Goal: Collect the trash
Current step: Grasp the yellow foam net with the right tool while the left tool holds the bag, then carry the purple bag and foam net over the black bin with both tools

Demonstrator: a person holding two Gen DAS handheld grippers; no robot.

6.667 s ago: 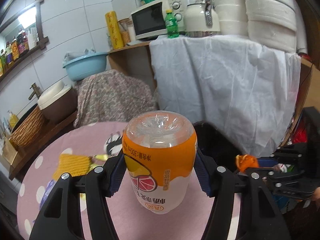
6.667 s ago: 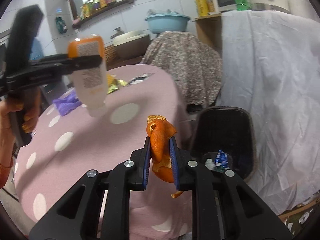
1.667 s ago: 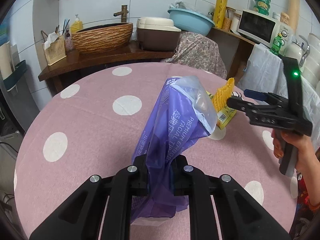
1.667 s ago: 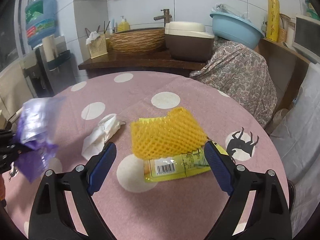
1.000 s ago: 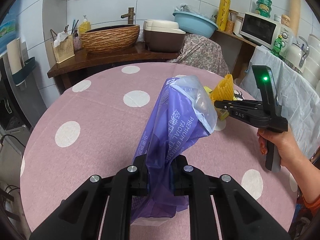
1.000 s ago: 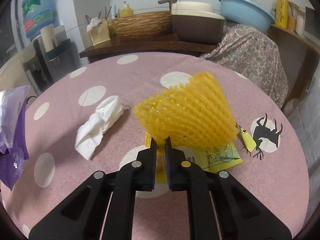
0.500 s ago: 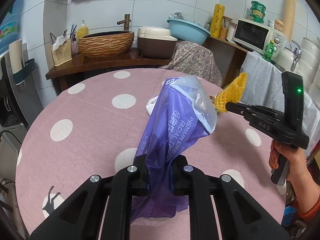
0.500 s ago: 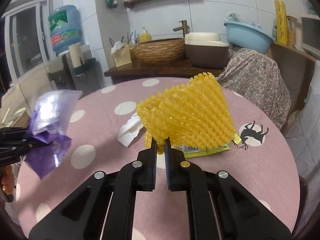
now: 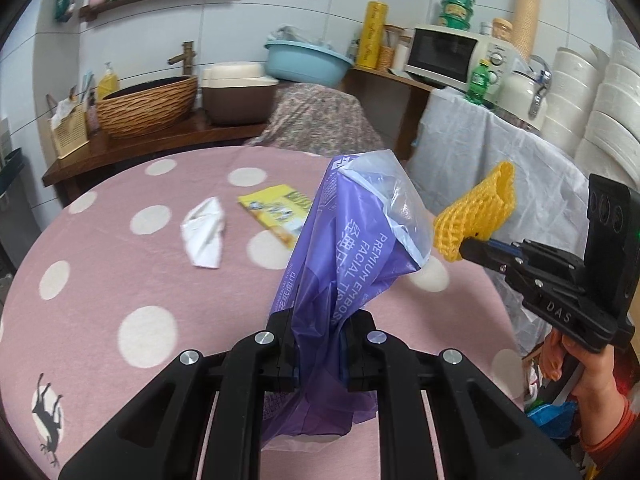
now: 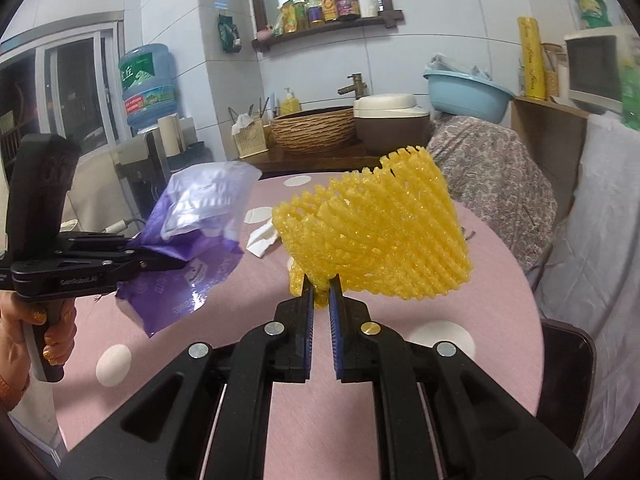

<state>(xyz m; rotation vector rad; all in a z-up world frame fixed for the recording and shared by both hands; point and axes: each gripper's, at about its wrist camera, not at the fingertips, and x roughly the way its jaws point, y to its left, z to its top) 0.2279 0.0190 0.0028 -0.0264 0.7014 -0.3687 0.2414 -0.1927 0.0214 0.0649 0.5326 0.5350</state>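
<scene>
Gripping, left gripper [image 9: 319, 354]: clamped on purple tissue wrapper [image 9: 352, 248].
Right gripper [image 10: 321, 300]: pinching yellow foam net [image 10: 380, 240].
Table [image 9: 120, 264]: crumpled tissue [image 9: 204, 234], yellow packet [image 9: 276, 210].

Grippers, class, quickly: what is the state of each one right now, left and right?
Left gripper: closed on the purple tissue wrapper, held above the table.
Right gripper: closed on the yellow foam net, also lifted clear.

Blue basin [image 9: 303, 60], microwave [image 9: 446, 52], wicker basket [image 9: 146, 104]
</scene>
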